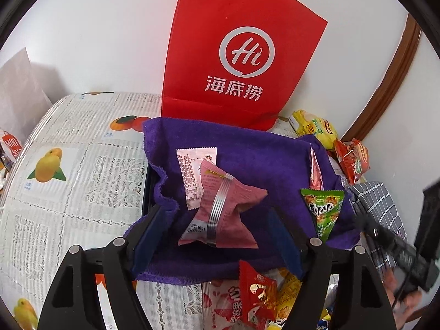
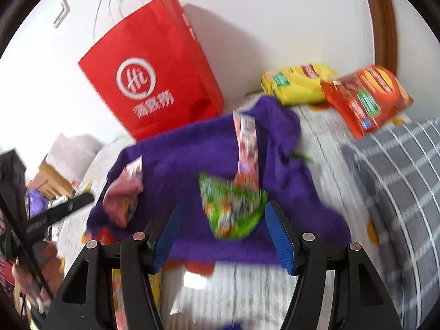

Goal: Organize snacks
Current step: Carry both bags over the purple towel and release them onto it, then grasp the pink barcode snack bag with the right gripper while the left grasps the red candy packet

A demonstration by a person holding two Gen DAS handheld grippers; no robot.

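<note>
A purple cloth lines a dark tray on the table. On it lie a pink packet, a white-and-pink packet behind it, a green triangular packet at the right and a narrow red-pink packet. My left gripper stands open around the pink packet, with a gap between its blue pads and the wrapper. My right gripper is open too, just short of the green packet, which lies on the purple cloth. The right wrist view is blurred.
A red paper bag stands against the wall behind the tray. Yellow and red snack bags sit at the back right beside a grey checked cloth. More packets, one of them red, lie at the near edge on the fruit-print tablecloth.
</note>
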